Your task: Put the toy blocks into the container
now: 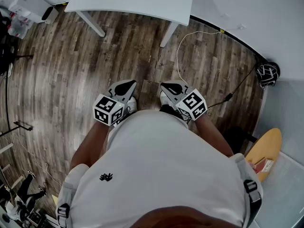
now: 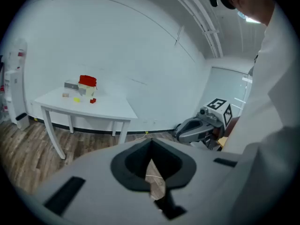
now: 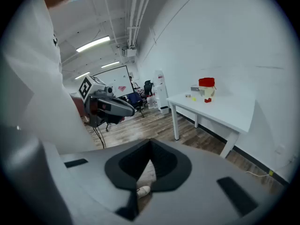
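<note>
- A lab or office workroom.
- Bare white walls, a wood-plank floor, and one plain white counter against the wall.
- Strip lights and exposed pipes overhead.
- Whiteboard, office chairs and water dispenser at the far end.
- A cable trails across the floor.

left gripper jaws closed with nothing between; far ahead a white table carries a red container and small blocks.
</note>
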Demonstrator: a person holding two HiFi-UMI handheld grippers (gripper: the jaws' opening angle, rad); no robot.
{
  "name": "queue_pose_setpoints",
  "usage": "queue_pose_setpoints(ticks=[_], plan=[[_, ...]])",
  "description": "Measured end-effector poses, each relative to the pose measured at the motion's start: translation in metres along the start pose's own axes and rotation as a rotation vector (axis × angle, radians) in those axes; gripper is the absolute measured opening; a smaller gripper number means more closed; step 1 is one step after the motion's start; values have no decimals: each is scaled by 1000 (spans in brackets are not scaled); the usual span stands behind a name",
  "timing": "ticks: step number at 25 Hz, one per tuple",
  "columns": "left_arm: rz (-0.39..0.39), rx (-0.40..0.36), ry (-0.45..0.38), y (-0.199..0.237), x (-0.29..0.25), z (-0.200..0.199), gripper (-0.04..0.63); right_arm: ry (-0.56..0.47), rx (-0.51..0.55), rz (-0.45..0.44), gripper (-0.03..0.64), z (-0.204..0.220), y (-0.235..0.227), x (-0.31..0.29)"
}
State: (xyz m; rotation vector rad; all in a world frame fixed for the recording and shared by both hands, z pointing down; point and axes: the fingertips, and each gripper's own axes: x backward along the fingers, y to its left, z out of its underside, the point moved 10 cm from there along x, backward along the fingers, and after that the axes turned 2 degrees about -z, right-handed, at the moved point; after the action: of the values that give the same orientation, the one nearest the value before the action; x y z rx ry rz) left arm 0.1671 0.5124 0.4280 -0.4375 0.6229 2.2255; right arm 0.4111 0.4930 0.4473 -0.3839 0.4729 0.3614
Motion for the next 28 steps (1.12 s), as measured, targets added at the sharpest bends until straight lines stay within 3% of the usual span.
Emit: queue_pose_setpoints(ticks=[4, 10, 16, 23, 28], plan=[[-59, -9, -46, -16, -31, -23, 6, -48, 31, -22, 6, -15, -38, 25], [-112, 27, -83, -49, -87, -50, 6, -45, 35, -60, 6, -3, -100, 66], [-214, 64, -90, -56, -97, -61, 6, -36, 16, -130, 9, 6, -138, 64], [-265, 115, -89, -19, -85, -57, 6, -53, 39, -140, 11, -22, -155, 26], [-213, 123, -110, 42, -92, -73, 6, -22, 34, -102, 11, -54, -167, -15]])
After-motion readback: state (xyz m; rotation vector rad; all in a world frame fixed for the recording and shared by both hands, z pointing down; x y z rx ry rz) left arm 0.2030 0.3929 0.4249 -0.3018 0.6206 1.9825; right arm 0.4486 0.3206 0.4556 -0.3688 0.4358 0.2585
